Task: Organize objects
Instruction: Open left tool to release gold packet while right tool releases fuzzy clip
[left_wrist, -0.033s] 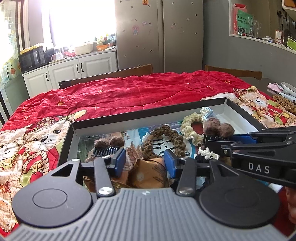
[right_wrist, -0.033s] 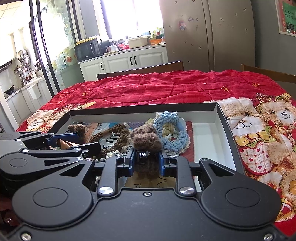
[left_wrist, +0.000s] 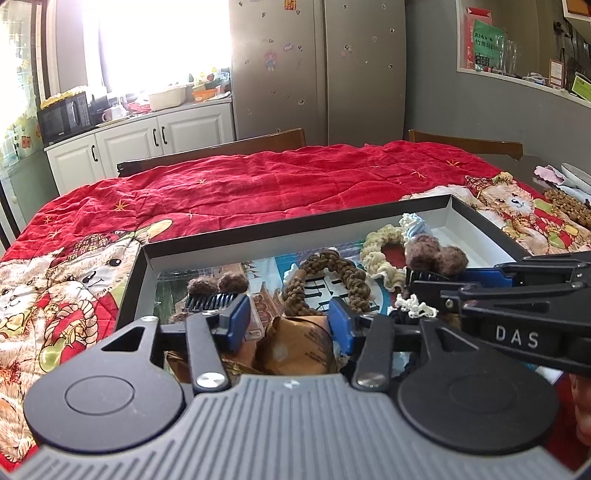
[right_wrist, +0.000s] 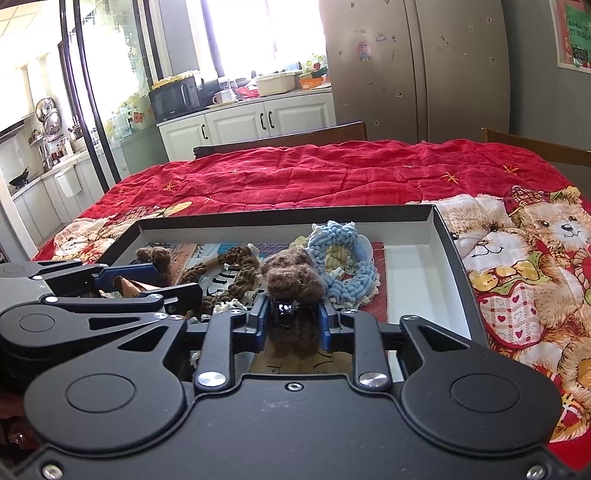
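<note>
Now we've got both grippers over the box (left_wrist: 295, 225) on the red quilt (left_wrist: 258, 184). Left gripper (left_wrist: 288, 325) jaws apart, nothing clamped, brown wrapper (left_wrist: 295, 347) below them. Right gripper (right_wrist: 291, 317) jaws slightly apart either side of the brown fuzzy clip (right_wrist: 291, 277), pads not clearly pressing it; clip sits in the box by the blue ring (right_wrist: 343, 258).
</note>
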